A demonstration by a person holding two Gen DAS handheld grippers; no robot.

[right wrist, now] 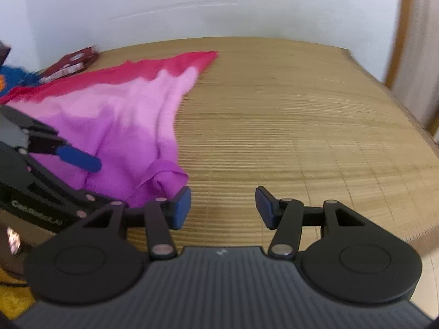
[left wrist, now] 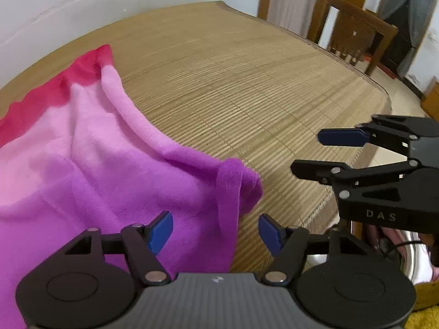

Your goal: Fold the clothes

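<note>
- The left gripper [left wrist: 215,231] hangs with jaws spread and nothing pinched, above the cloth's purple corner.
- The cloth [left wrist: 96,148], red fading through pink to purple, lies rumpled on the bamboo mat [left wrist: 247,87], reaching toward ten o'clock.
- The right gripper [right wrist: 222,205], spread and empty, hovers over bare mat; closing there would likely miss the curled corner at nine o'clock.

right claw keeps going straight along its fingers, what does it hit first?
Probably the bare bamboo mat. The right claw is open and empty, angled down at the mat just right of the purple garment corner. Depth is unclear, but nothing else shows in line.
</note>
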